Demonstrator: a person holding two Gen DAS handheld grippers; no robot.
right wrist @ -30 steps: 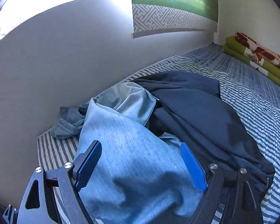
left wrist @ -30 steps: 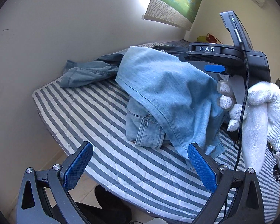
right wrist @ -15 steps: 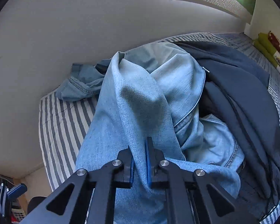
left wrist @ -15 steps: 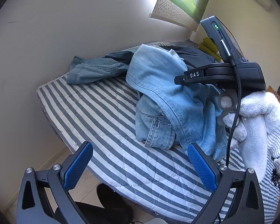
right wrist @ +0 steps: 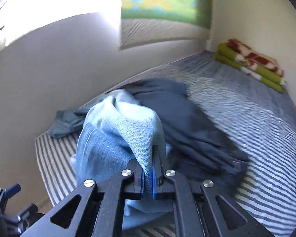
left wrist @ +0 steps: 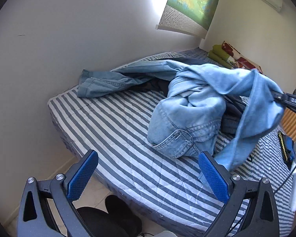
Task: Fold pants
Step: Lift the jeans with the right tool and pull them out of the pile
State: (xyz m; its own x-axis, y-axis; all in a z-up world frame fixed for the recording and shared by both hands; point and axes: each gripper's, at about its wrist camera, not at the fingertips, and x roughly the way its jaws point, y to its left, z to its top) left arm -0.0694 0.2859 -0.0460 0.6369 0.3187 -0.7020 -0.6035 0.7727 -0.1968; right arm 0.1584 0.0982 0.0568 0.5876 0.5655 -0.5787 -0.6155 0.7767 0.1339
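Observation:
Light blue jeans [left wrist: 191, 116] lie bunched on the striped mattress [left wrist: 116, 130], one leg trailing toward the wall. My right gripper [right wrist: 148, 173] is shut on a fold of the jeans [right wrist: 126, 130] and holds that leg up off the bed; in the left wrist view it shows at the right edge, with the cloth draped over it [left wrist: 266, 106]. My left gripper [left wrist: 148, 173] stands open over the near mattress edge, nothing between its blue pads, short of the waistband pocket.
Dark navy pants [right wrist: 195, 130] lie heaped behind the jeans. A folded green and red blanket [right wrist: 250, 63] sits in the far corner. The wall runs along the mattress's left side. A dark shoe [left wrist: 112, 217] is on the floor below the bed edge.
My right gripper closed on the jeans and pulled the leg up and to the right, stretching the cloth. The left gripper drew back slightly and stayed open.

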